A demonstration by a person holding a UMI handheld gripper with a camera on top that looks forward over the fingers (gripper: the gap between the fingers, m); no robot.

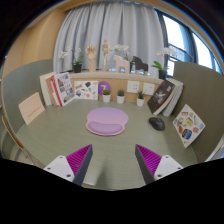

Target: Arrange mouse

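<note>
A dark grey mouse (157,123) lies on the grey-green table (110,150), well beyond my fingers and off to the right. A round lilac mouse pad (106,121) lies at the table's middle, ahead of my fingers and left of the mouse. My gripper (112,160) is open and empty, with its two magenta pads (80,159) wide apart above bare table. Nothing stands between the fingers.
Picture cards and books lean along the table's far side, at left (58,88) and at right (188,125). Small potted plants (103,92) stand behind the lilac pad. A shelf with figurines (121,63) and curtains runs behind.
</note>
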